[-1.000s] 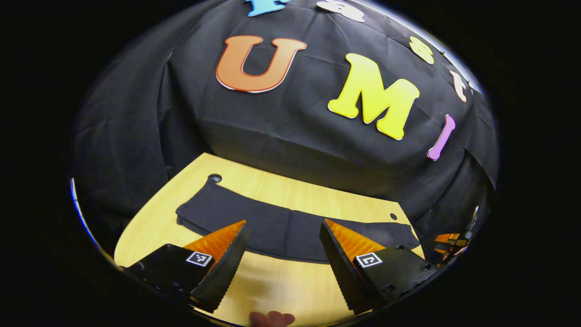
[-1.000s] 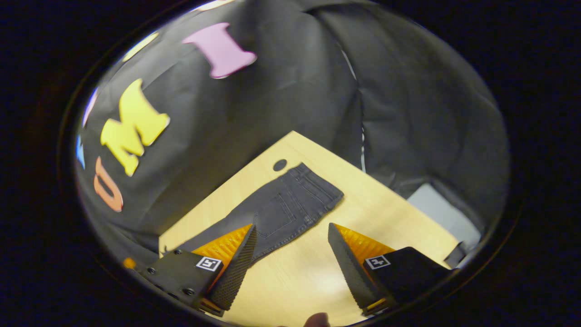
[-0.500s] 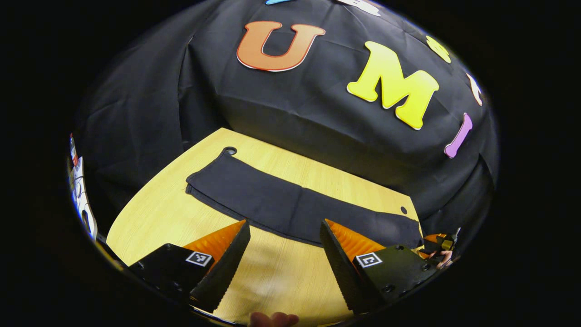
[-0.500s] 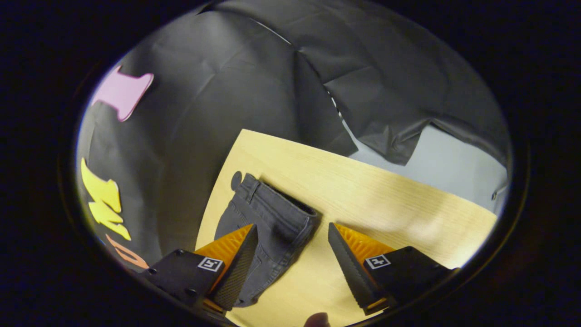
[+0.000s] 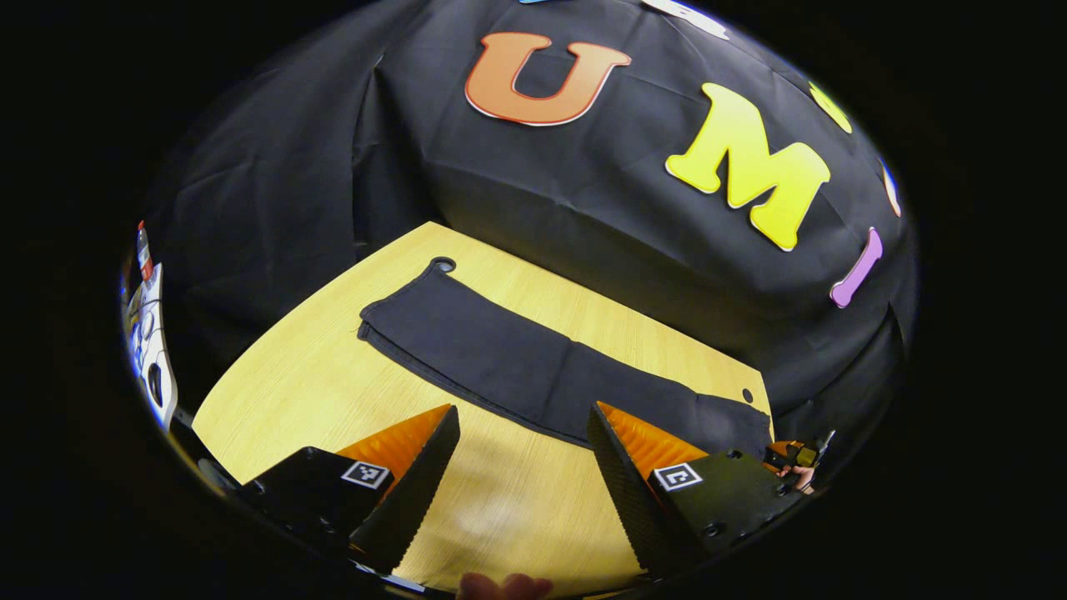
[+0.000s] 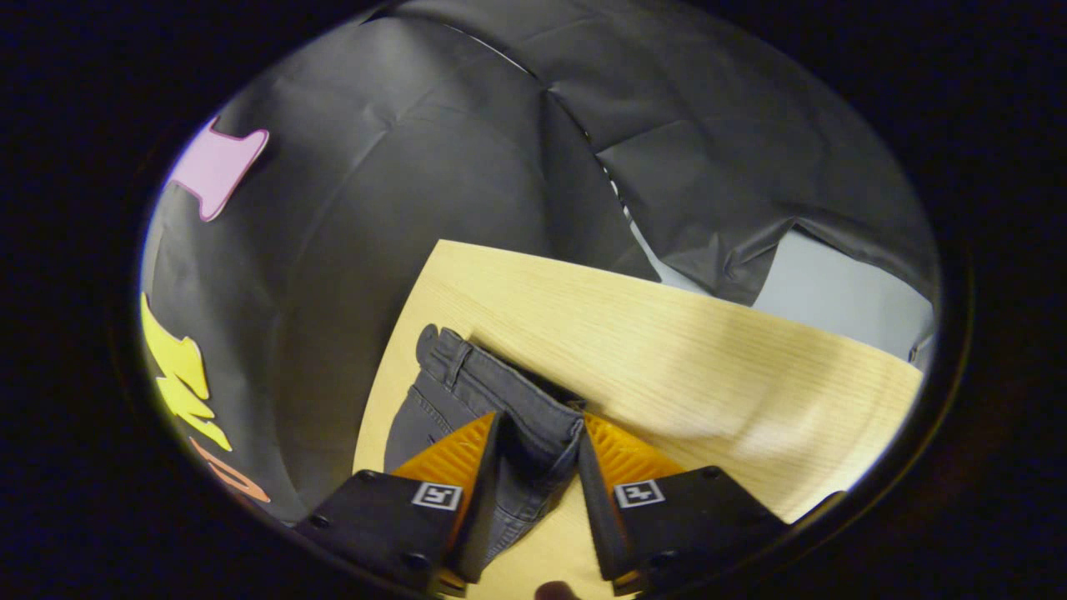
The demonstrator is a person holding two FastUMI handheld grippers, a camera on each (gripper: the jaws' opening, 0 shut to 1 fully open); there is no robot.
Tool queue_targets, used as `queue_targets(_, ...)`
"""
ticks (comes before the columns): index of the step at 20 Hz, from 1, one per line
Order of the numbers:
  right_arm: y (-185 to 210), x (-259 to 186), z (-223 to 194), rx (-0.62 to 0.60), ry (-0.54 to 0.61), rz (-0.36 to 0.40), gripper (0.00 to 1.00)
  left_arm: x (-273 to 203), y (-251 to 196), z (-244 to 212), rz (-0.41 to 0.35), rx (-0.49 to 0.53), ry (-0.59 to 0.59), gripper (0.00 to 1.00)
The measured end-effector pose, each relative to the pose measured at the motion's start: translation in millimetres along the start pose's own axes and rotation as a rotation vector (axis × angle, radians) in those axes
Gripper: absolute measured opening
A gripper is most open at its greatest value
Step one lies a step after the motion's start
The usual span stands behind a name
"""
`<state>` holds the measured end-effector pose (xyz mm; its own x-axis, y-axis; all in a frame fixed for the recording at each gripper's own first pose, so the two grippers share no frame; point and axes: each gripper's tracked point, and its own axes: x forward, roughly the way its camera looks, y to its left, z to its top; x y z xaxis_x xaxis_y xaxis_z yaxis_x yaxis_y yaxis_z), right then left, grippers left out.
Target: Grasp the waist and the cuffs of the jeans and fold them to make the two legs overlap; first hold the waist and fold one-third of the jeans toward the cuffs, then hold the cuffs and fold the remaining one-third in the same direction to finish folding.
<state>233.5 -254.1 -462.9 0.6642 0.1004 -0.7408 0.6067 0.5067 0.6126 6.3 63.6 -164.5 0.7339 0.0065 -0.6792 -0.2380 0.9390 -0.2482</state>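
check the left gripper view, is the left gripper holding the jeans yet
No, the left gripper hangs with its jaws wide apart over the bare table, short of the jeans.

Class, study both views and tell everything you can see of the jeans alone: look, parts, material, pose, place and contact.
The dark grey denim jeans lie flat and stretched out on the pale wooden table, near its far edge along the black cloth wall. They look already folded lengthwise, one leg upon the other. In the right gripper view the waistband shows belt loops and seams. The right gripper has its fingers closing around the waist corner; full contact cannot be told. The left gripper hangs open above the table before the legs, not touching them.
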Motion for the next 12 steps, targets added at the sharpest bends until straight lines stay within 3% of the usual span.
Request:
queue_targets(2,17.8,-2.8,5.6,-0.027,-0.034,0.039,0.29,-3.7,14.4,-0.2,0.018,-0.014,-0.005,0.99)
queue_targets(4,38.0,-13.2,6.3,-0.148,-0.069,0.051,0.08,-6.7,31.3,-0.3,0.033,-0.043,-0.006,0.99)
queue_targets(5,56.3,-22.2,6.4,-0.218,-0.09,0.062,0.05,-7.3,37.9,-0.6,0.036,-0.058,-0.007,0.99)
queue_targets(8,126.9,-58.1,-15.8,-0.421,-0.128,0.139,0.08,-10.5,58.0,-0.6,0.038,-0.089,-0.019,0.99)
queue_targets(12,238.0,-98.1,-103.3,-0.727,-0.148,0.275,0.08,-13.7,83.7,1.5,0.034,-0.107,-0.045,0.99)
